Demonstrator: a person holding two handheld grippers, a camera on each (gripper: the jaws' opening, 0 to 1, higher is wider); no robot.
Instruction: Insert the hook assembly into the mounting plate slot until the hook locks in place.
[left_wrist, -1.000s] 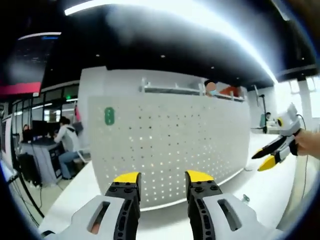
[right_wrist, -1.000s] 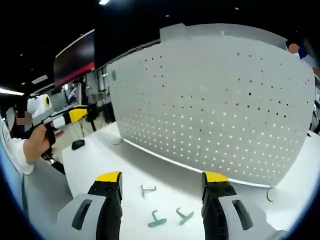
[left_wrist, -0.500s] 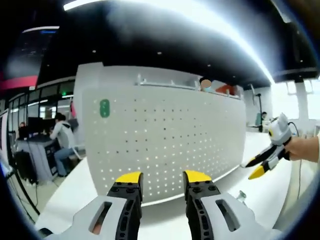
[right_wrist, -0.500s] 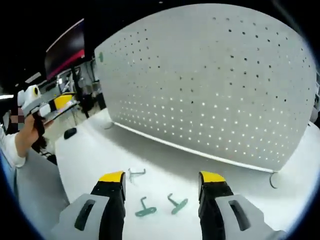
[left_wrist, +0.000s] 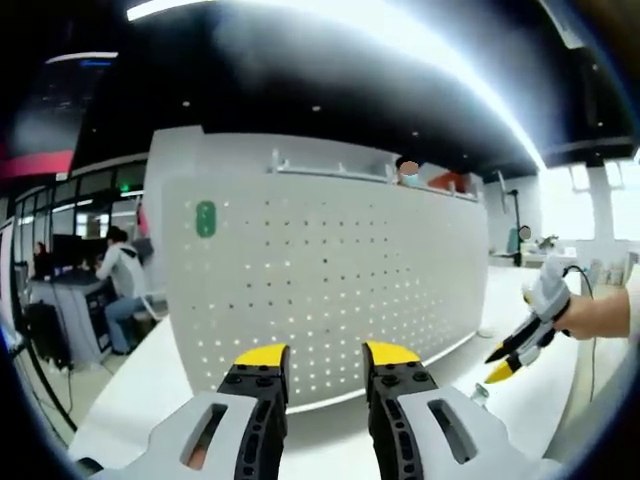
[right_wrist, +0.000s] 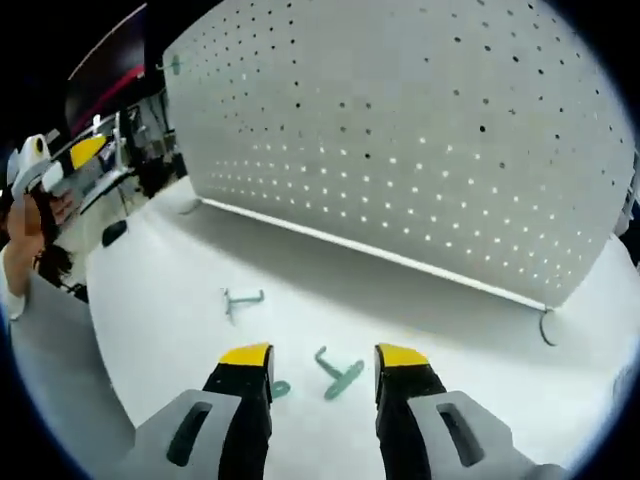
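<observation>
- Your right gripper (right_wrist: 320, 358) is hovering low over the white table (right_wrist: 150, 330), its yellow-tipped jaws standing parted with nothing between them.
- Between those jaw tips, in the right gripper view, a teal hook (right_wrist: 338, 373) is lying flat on the table, just beyond the tips and not touching them.
- You are seeing a second teal hook (right_wrist: 279, 389) partly hidden behind the left jaw tip, and a third hook (right_wrist: 240, 299) lying farther off toward the left, apart from the other two.
- Beyond the hooks, the white perforated mounting plate (right_wrist: 420, 150) is standing upright on the table, with light shining through its lower rows of holes.
- At the plate's lower right corner a thin wire foot (right_wrist: 546, 327) is curving down onto the table.
- Your left gripper (left_wrist: 322, 355) is pointing at the same plate (left_wrist: 320, 270) from the other side of the workspace; its jaws are also standing apart and gripping nothing.
- In the left gripper view, your right gripper (left_wrist: 518, 350) is showing at the right edge, angled down toward the table, with your hand (left_wrist: 600, 318) around its grip.
- A green tag (left_wrist: 205, 219) is sitting near the plate's upper left corner.
- Behind the plate, a seated person (left_wrist: 118, 275) is working at a desk on the left.
</observation>
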